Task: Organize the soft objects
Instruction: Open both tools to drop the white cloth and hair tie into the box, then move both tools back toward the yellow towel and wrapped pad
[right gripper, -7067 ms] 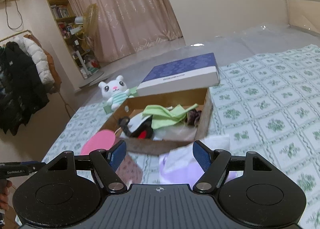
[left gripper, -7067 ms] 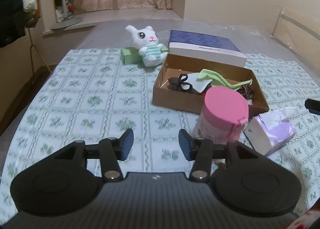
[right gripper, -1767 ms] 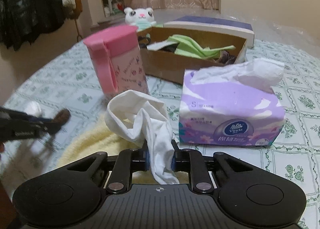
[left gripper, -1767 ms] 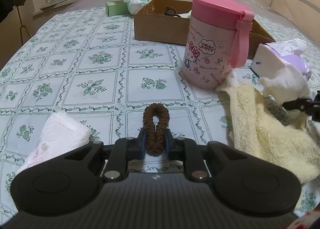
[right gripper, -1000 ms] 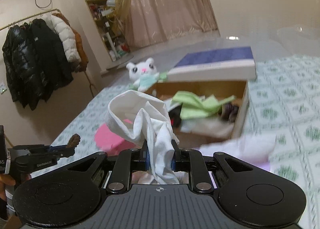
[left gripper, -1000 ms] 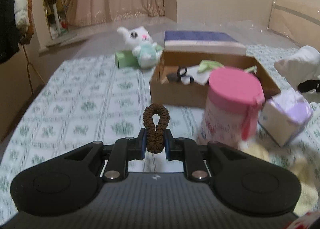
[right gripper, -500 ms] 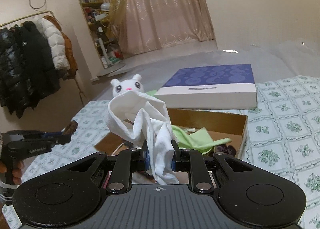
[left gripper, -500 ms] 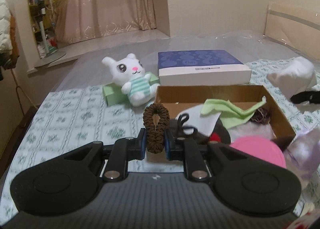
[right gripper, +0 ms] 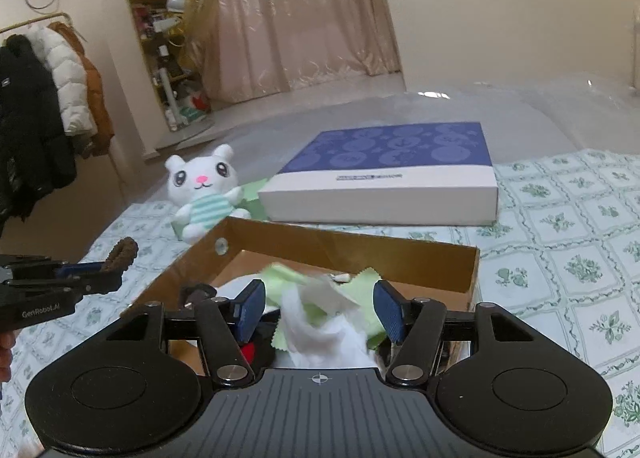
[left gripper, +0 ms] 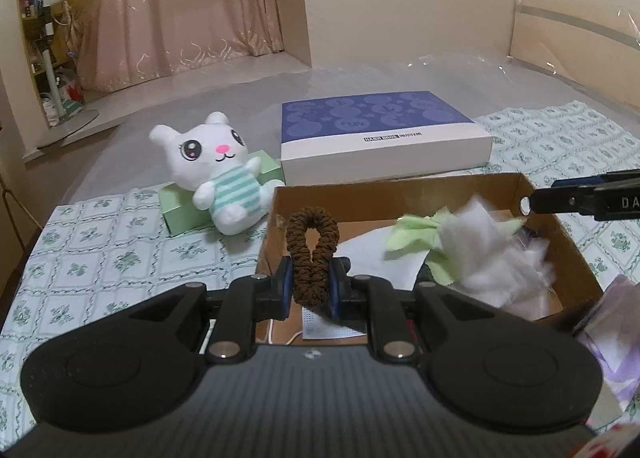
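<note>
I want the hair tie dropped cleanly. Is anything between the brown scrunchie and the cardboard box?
Nothing visible blocks it. The left gripper holds the brown scrunchie above the cardboard box; below lie cloths only, and the right gripper works at the far side.

We note our left tongs (left gripper: 311,290) clamped on a brown scrunchie (left gripper: 312,248) above the cardboard box (left gripper: 400,193).

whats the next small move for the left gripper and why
Probably ease the left gripper forward over the cardboard box and let go: it is shut on the brown hair tie, while the right gripper is opening and its white cloth drops in.
</note>
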The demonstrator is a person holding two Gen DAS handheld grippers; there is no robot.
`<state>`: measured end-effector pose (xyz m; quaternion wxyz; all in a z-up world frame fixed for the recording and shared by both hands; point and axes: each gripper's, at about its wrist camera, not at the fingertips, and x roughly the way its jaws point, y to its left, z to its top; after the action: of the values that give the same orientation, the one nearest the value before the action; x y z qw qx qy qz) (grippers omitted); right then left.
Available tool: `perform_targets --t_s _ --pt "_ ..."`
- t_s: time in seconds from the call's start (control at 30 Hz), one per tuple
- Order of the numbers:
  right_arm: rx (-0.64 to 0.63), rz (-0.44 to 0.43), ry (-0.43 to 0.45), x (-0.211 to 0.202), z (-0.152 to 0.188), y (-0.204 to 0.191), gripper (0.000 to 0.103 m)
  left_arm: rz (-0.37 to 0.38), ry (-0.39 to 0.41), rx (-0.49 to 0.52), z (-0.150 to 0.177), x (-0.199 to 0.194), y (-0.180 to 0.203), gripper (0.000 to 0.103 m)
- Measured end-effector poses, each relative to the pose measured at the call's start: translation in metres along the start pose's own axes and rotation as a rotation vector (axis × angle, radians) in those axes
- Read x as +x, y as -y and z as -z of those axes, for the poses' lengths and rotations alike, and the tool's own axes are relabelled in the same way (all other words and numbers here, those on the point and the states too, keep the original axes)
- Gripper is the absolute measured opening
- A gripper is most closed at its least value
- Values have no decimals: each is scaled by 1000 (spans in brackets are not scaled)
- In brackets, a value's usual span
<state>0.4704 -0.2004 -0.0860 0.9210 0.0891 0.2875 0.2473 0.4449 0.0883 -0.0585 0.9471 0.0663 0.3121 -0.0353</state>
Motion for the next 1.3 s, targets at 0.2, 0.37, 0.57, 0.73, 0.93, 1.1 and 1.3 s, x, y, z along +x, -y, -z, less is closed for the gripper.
perform_targets --t_s 0.2,0.37,0.57,0.73,0.93,1.1,1.3 --pt "17 -4 -24 0 8 9 60 7 -13 20 -2 16 4 16" --pt "23 11 -35 0 11 15 60 13 -25 26 -4 26 8 16" --pt "12 31 -27 -1 9 18 60 -1 -23 31 -9 41 9 26" --pt "7 35 -26 -1 11 18 60 -26 -20 35 -11 55 7 53" --pt "-8 26 -48 -2 17 16 60 -22 -58 40 1 59 1 53" --pt "-15 26 -56 -4 21 12 60 -12 -80 17 8 54 -4 53" --pt "-20 26 -53 -11 21 6 60 3 -75 -9 11 43 -6 53"
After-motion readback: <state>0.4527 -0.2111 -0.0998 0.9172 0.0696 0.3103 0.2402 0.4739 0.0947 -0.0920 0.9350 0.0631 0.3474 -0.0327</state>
